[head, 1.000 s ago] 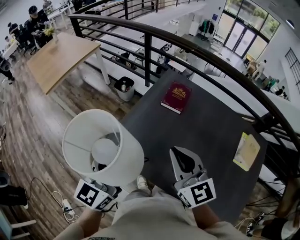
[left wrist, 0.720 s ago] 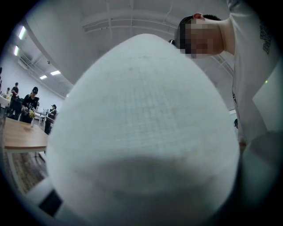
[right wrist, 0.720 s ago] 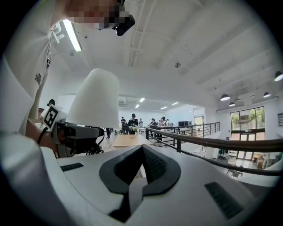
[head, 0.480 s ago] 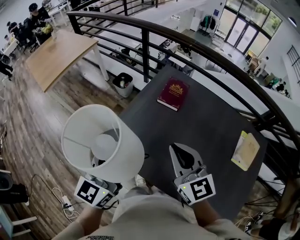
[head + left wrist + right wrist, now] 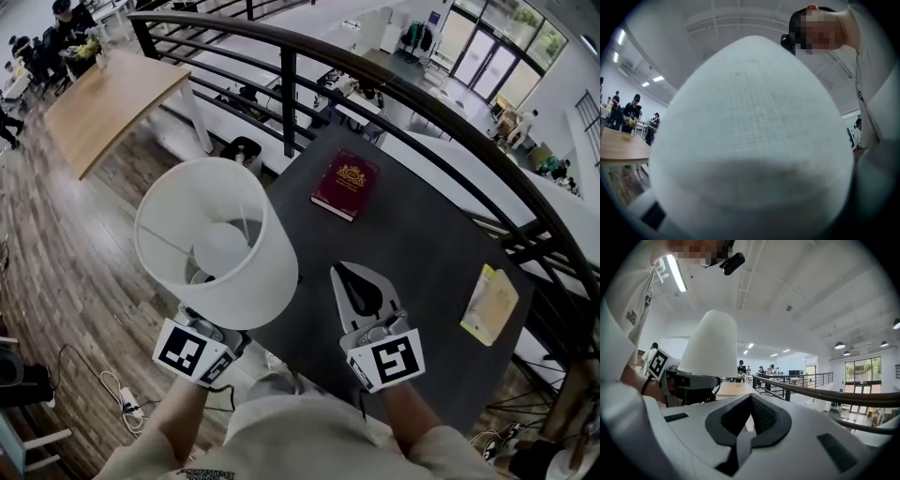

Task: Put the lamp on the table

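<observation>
The lamp (image 5: pixel 217 242) has a white drum shade with a round bulb inside. It hangs upright over the near-left edge of the dark table (image 5: pixel 422 244). My left gripper (image 5: pixel 208 330) is shut on the lamp's stem under the shade, which hides the jaws and the base. The shade (image 5: pixel 750 140) fills the left gripper view. In the right gripper view the lamp (image 5: pixel 714 345) stands up out of the left gripper (image 5: pixel 693 380). My right gripper (image 5: pixel 349 277) hovers over the table's near part, jaws shut with nothing in them (image 5: pixel 750 398).
A dark red book (image 5: pixel 345 183) lies at the table's far side and a yellow-green booklet (image 5: pixel 492 302) near its right edge. A black railing (image 5: pixel 394 94) curves behind the table. A wooden table (image 5: pixel 103 108) and wood floor lie to the left.
The lamp has risen and shifted a little forward and right, toward the table. The right gripper has edged forward, still shut.
</observation>
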A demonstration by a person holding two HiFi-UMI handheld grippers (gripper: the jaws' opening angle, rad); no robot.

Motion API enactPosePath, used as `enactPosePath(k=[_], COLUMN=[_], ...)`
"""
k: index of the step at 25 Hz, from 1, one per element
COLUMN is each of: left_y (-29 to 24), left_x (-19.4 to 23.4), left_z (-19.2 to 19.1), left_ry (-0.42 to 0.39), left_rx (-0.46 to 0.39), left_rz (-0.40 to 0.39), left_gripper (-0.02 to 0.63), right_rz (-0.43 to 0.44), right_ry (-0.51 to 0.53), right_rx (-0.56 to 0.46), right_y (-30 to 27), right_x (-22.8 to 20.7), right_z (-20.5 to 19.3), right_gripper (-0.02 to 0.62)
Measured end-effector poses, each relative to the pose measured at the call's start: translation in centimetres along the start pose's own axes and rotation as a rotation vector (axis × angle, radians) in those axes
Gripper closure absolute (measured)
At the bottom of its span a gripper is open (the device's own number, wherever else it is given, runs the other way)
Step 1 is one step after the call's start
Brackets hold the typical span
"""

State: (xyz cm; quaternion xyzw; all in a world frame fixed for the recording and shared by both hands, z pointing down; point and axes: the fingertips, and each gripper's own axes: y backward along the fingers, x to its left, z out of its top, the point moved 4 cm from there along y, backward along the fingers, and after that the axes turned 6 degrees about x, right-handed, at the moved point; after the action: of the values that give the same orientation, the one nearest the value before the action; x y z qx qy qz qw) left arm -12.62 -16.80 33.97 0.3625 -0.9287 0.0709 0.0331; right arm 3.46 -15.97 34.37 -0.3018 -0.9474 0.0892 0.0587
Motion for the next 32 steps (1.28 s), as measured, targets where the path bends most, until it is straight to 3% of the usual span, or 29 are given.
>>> enactPosePath(k=[12, 21, 32], left_y=[-10.8, -17.2, -21.0], left_x=[6.9, 10.8, 13.6], left_z=[-1.8, -6.8, -14.2], left_ry=[-0.002, 0.012, 0.040], left_rx=[-0.051, -0.028, 0.023], left_rz=[-0.024, -0.039, -0.027], left_gripper=[0.483, 0.483, 0.483], right_rz=[-0.114, -0.139, -0.119], right_ry=[0.042, 0.001, -0.063], right_rx=[-0.031, 0.008, 0.118], right_y=[-9.6, -15.4, -19.2], right_x=[-7.8, -11.2, -12.4], right_z=[-1.4, -6.3, -12.9], right_gripper=[0.596, 0.597, 0.596])
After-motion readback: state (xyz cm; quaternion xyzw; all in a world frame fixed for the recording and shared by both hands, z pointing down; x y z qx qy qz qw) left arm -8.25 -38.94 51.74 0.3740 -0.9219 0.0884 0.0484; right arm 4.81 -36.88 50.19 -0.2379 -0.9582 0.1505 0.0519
